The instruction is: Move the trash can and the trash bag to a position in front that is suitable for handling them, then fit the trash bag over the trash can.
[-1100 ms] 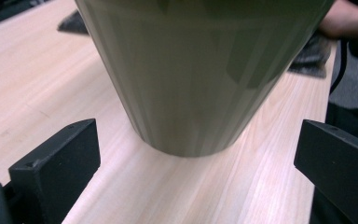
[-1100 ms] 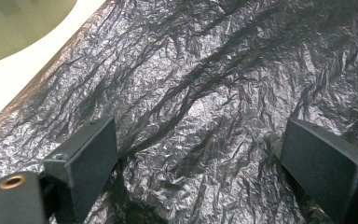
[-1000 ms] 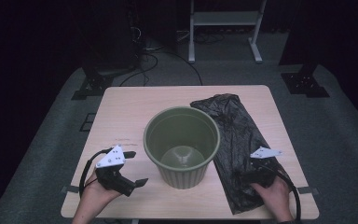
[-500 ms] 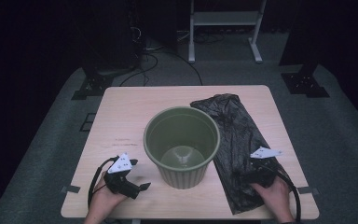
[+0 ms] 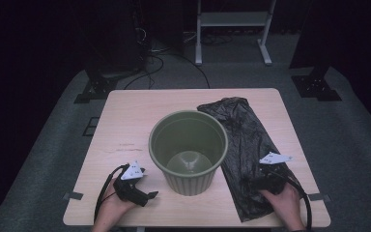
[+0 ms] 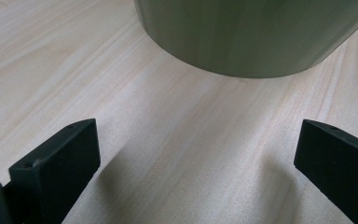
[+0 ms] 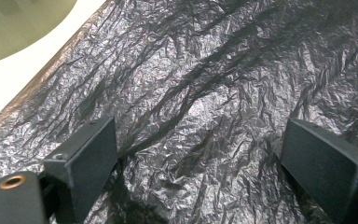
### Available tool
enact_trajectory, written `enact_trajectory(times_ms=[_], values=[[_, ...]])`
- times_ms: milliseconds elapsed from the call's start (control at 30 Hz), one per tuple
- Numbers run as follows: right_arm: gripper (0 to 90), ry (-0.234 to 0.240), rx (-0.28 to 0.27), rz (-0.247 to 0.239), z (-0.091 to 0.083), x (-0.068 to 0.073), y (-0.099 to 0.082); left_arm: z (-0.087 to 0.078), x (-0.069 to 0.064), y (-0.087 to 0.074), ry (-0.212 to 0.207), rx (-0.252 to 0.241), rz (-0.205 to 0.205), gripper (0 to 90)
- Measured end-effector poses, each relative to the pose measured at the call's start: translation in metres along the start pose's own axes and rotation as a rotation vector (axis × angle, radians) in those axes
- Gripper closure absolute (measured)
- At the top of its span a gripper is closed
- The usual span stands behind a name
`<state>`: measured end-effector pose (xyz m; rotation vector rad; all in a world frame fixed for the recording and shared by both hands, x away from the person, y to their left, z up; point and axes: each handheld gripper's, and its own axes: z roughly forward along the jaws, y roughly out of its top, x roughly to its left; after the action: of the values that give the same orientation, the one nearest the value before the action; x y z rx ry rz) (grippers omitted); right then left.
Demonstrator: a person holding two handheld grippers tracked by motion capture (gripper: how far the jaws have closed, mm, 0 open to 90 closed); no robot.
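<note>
The black plastic bag [image 5: 247,154] lies flat along the right edge of the table [image 5: 125,125], its long axis running from the far edge toward the near right corner. The right gripper [image 7: 200,158] is directly over its near end, jaws spread wide and holding nothing, so this hand is the nearer one. The left gripper [image 6: 191,154] is near the near left corner, jaws also spread and empty, pointing at the base of the green bin [image 5: 188,147]. Compared with a second ago, the left gripper has moved closer to the near edge; the right one has hardly moved.
</note>
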<state>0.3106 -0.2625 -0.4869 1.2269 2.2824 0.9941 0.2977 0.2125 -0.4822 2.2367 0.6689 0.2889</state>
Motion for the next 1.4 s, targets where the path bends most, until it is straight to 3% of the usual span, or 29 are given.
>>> enact_trajectory(times_ms=[333, 400, 433, 467, 500, 733, 933, 1100, 1400], values=[[9.9, 0.0, 0.0, 0.0, 0.0, 0.0, 0.0, 0.002, -0.001, 0.0, 0.014, 0.03, 0.001, 0.0], [14.8, 0.002, -0.006, -0.004, 0.0, 0.0, 0.0, 0.002, -0.001, 0.0, 0.015, 0.03, 0.001, 0.0], [19.8, 0.004, -0.013, -0.006, -0.001, 0.0, -0.001, 0.002, -0.001, 0.0, 0.015, 0.03, 0.001, 0.0], [33.9, 0.009, -0.031, -0.01, -0.003, 0.001, -0.002, 0.002, -0.001, 0.0, 0.014, 0.03, 0.001, 0.0], [42.5, 0.02, -0.041, -0.02, -0.005, 0.001, -0.003, 0.002, -0.001, 0.0, 0.015, 0.03, 0.001, 0.0], [89.6, 0.05, -0.047, -0.06, -0.008, 0.004, -0.003, 0.002, -0.002, 0.0, 0.017, 0.03, -0.001, 0.0], [90.0, 0.076, -0.019, -0.065, -0.011, 0.006, -0.002, 0.002, -0.002, -0.001, 0.023, 0.03, -0.006, 0.0], [90.0, 0.118, 0.003, -0.095, -0.023, 0.019, -0.011, 0.002, -0.002, -0.001, 0.026, 0.031, -0.007, 0.0], [89.4, 0.14, 0.02, -0.114, -0.043, 0.036, -0.028, 0.001, -0.003, -0.001, 0.031, 0.03, -0.011, 0.0]])
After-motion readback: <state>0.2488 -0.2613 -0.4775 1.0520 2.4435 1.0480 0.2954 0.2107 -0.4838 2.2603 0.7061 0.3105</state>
